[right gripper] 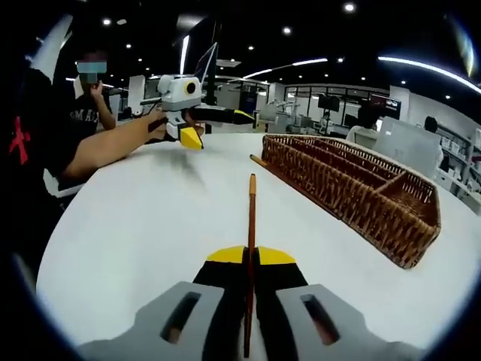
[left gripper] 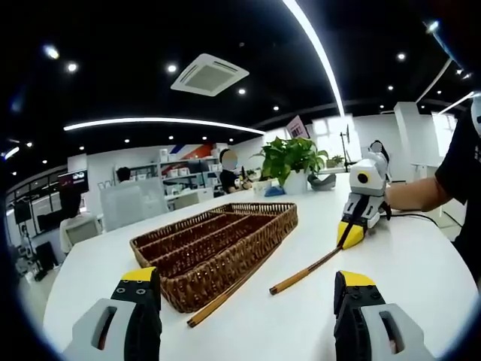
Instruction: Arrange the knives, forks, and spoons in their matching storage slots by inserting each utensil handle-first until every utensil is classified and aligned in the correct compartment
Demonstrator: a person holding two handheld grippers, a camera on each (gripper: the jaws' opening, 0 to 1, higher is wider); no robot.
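A brown wicker tray (left gripper: 218, 241) with long compartments lies on the white table (left gripper: 421, 263). In the left gripper view my left gripper (left gripper: 246, 289) stands open over bare table, near the tray's close corner. My right gripper (left gripper: 352, 229) comes in from the right, shut on one end of a thin brown wooden stick (left gripper: 304, 272) that slants down to the table. A second stick (left gripper: 225, 297) lies along the tray's side. In the right gripper view the right gripper (right gripper: 252, 259) is shut on the stick (right gripper: 252, 218), which points ahead. The tray (right gripper: 353, 188) sits to the right, the left gripper (right gripper: 218, 126) far off, open.
A potted green plant (left gripper: 289, 162) stands behind the tray at the table's far side. A person in a dark shirt (right gripper: 45, 143) holds both grippers and sits at the table edge. Other people and desks fill the office background.
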